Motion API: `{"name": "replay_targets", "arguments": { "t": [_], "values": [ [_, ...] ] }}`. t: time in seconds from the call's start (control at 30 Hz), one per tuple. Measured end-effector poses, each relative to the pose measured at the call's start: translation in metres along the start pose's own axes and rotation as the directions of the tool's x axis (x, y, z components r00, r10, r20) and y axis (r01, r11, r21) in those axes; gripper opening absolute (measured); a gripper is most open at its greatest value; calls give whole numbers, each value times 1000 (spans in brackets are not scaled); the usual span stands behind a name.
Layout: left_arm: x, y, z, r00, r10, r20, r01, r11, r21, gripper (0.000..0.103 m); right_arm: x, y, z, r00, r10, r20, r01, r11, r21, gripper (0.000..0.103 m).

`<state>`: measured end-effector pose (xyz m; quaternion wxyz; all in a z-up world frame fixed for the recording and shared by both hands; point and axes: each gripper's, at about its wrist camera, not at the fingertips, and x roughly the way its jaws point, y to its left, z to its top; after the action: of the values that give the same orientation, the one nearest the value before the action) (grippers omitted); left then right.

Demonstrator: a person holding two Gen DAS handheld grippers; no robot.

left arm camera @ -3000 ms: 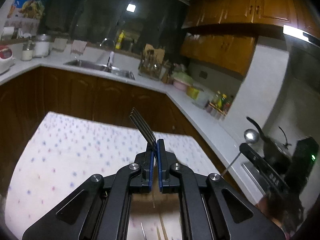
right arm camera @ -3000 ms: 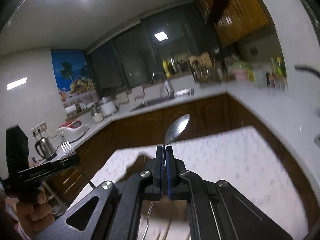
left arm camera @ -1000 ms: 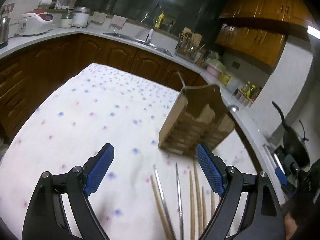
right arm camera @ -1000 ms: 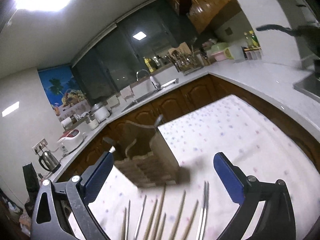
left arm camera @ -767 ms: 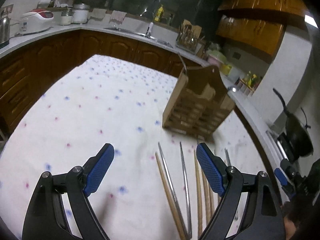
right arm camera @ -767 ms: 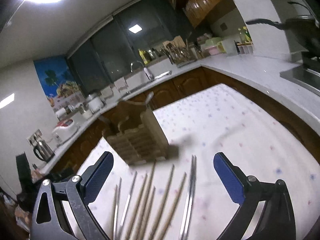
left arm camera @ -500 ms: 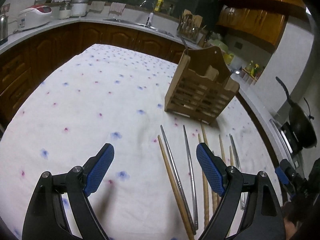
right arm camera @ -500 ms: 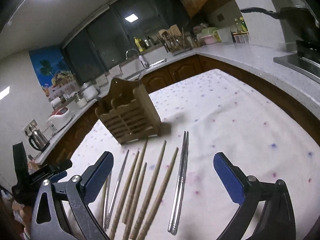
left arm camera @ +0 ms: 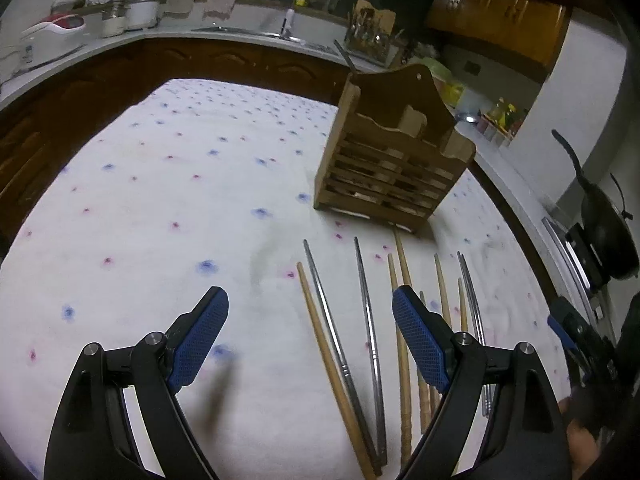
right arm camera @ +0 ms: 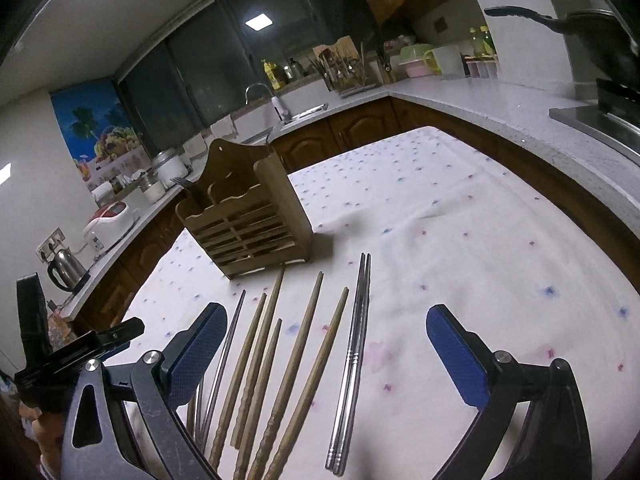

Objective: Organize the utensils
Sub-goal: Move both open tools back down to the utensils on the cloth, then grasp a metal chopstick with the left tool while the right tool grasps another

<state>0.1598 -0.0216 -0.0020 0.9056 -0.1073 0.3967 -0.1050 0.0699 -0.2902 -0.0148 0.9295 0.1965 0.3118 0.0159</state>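
A slatted wooden utensil holder (left arm camera: 390,172) (right arm camera: 248,224) stands on the flowered tablecloth, with a fork's tines (right arm camera: 182,182) and a metal handle (left arm camera: 347,58) sticking out of it. In front of it lie several wooden chopsticks (left arm camera: 332,364) (right arm camera: 296,356) and metal chopsticks (left arm camera: 370,320) (right arm camera: 354,344) in a loose row. My left gripper (left arm camera: 310,326) is open above the chopsticks' near ends, nothing between its blue pads. My right gripper (right arm camera: 326,342) is open too, low over the same row. The other gripper shows at each view's edge.
The tablecloth (left arm camera: 168,184) covers an island; dark wooden cabinets and a white counter run around it. A sink (right arm camera: 288,114), a rice cooker (right arm camera: 110,214), a kettle (right arm camera: 66,266) and a black pan (left arm camera: 604,216) on the stove sit on the counter.
Three seconds ago the grippers held a fork and a spoon; those now stand in the holder. Over the last second both open grippers sank and tilted down toward the chopsticks.
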Motion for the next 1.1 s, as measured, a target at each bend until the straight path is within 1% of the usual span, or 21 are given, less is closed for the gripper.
{"name": "replay_targets", "arguments": {
  "t": [0.03,0.07,0.1,0.13,0.17,0.2,0.23,0.27,0.3,0.37,0.43,0.47,0.57,0.73,0.8,0.83,0.93,1.03,1.07,1.1],
  "values": [
    [3,-2,1,1000,-2,-8,2,1000,6,86,2,-1,2,1000,-3,-3,3,1000,-1,95],
    [7,-5,3,1000,-3,-18,4,1000,12,85,5,-2,4,1000,-6,-11,6,1000,-3,88],
    [11,-9,5,999,-6,-32,7,1000,22,81,9,-3,7,1000,-9,-24,9,1000,-6,83],
    [16,-13,7,999,-8,-48,10,999,36,79,13,-4,9,999,-13,-34,13,1000,-6,76],
    [20,-16,8,998,-7,-58,10,999,46,75,18,-6,12,999,-22,-49,21,1000,-5,69],
    [27,-21,11,997,1,-79,4,998,62,70,24,-8,14,997,-29,-67,29,1000,-2,65],
    [32,-24,12,996,5,-92,2,998,71,68,29,-10,16,996,-32,-80,33,999,2,57],
    [40,-28,15,993,6,-116,4,997,83,62,35,-13,18,995,-38,-96,39,999,7,49],
    [47,-30,17,991,3,-134,9,996,90,55,41,-15,20,993,-46,-112,47,999,9,46],
    [60,-34,20,986,0,-166,16,995,96,50,54,-19,23,988,-59,-144,61,998,8,35],
    [70,-37,22,982,-2,-190,21,995,97,46,65,-22,25,983,-68,-170,70,998,5,31],
    [75,-39,23,980,-5,-200,25,995,99,42,70,-23,26,981,-75,-181,76,997,2,28],
    [88,-44,27,975,1,-222,24,994,109,38,88,-26,30,972,-92,-218,94,996,-2,21],
    [108,-49,30,967,13,-254,19,992,123,30,116,-24,35,958,-116,-264,107,993,-46,16],
    [117,-49,29,961,20,-276,16,992,128,24,126,-23,34,948,-135,-287,119,990,-72,13],
    [117,-51,30,964,24,-265,12,991,136,24,133,-23,32,940,-149,-308,128,988,-89,10],
    [119,-55,30,965,47,-256,-4,986,168,22,138,-19,30,939,-172,-300,138,982,-130,7],
    [121,-59,30,966,72,-247,-21,979,203,13,141,-15,32,936,-188,-296,146,976,-159,8],
    [121,-60,30,967,77,-243,-24,977,214,7,142,-15,32,937,-192,-293,147,975,-168,7],
    [122,-61,30,968,81,-239,-26,974,223,6,143,-14,33,937,-195,-289,148,973,-175,8]
  ]
}}
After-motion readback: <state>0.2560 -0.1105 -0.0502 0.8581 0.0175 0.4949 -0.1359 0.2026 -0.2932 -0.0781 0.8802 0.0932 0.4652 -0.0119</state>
